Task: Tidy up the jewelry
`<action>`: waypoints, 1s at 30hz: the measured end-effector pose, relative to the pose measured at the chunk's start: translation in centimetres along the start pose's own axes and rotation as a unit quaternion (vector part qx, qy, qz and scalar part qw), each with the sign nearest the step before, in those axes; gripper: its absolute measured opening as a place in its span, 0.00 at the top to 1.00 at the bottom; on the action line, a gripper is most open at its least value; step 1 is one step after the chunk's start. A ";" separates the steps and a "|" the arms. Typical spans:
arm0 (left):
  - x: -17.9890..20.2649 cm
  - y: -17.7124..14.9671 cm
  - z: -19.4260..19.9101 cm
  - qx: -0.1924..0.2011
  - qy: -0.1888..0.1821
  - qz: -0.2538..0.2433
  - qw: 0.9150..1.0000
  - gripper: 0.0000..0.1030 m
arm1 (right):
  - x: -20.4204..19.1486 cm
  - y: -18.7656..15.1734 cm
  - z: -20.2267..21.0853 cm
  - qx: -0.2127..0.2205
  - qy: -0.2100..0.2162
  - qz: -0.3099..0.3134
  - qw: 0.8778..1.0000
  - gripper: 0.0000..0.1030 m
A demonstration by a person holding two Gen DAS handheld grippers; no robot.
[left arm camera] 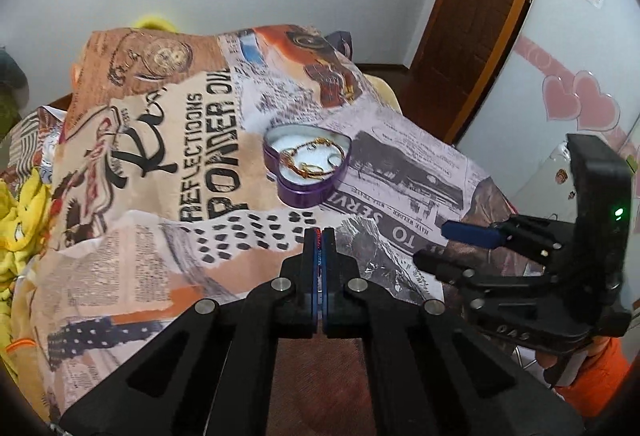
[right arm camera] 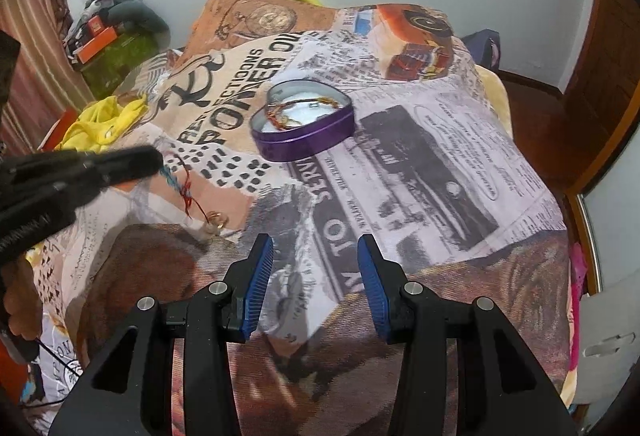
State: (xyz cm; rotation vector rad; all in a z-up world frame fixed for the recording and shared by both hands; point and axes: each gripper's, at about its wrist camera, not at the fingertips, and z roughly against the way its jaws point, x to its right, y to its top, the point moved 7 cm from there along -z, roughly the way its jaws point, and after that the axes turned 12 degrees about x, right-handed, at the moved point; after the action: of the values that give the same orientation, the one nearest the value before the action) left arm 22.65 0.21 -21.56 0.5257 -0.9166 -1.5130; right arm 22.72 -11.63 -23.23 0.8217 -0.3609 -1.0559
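A purple heart-shaped tin (left arm camera: 308,192) sits open on the printed bedspread, with a gold chain (left arm camera: 310,158) on its white lining. It also shows in the right wrist view (right arm camera: 306,142). My left gripper (left arm camera: 319,236) is shut on a red and blue thread bracelet (right arm camera: 186,188), which hangs from its tip (right arm camera: 154,160) with a gold ring charm (right arm camera: 216,222) at the lower end. It is held in front of the tin, above the cloth. My right gripper (right arm camera: 316,252) is open and empty, low over the cloth in front of the tin; it also shows in the left wrist view (left arm camera: 444,242).
The bedspread (right arm camera: 440,164) covers a raised surface that drops off on all sides. Yellow cloth (right arm camera: 100,124) and a green box with orange items (right arm camera: 116,56) lie at the left. A wooden door (left arm camera: 472,16) stands at the right.
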 end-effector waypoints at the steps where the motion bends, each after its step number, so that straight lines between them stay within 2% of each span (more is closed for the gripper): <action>1: -0.2 0.1 0.3 0.003 0.004 -0.002 1.000 1.00 | -0.3 0.0 -0.1 0.000 0.002 0.002 1.000 0.61; 6: -1.6 -0.1 1.2 0.008 0.018 -0.004 1.000 1.00 | -2.5 0.3 -1.4 -0.006 0.021 0.015 1.000 0.61; 15: -3.8 -1.7 0.9 -0.005 0.024 0.014 1.000 1.00 | -4.9 -0.1 -4.6 -0.027 0.026 0.044 0.998 0.61; 26: -4.3 -2.8 0.1 -0.014 0.024 0.018 0.999 1.00 | -6.2 -0.8 -6.4 -0.032 0.028 0.077 0.996 0.85; 28: -4.4 -2.8 0.0 -0.015 0.025 0.020 0.999 1.00 | -6.4 -0.8 -6.3 -0.030 0.032 0.082 0.996 0.92; 30: -4.4 -2.8 -0.1 -0.016 0.027 0.020 0.999 1.00 | -6.5 -0.8 -6.2 -0.028 0.033 0.085 0.995 0.93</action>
State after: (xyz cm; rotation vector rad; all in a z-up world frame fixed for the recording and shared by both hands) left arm 21.71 4.33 -24.63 0.5189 -0.8554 -1.4686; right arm 23.05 -3.51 -27.23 0.7606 -0.3385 -0.8751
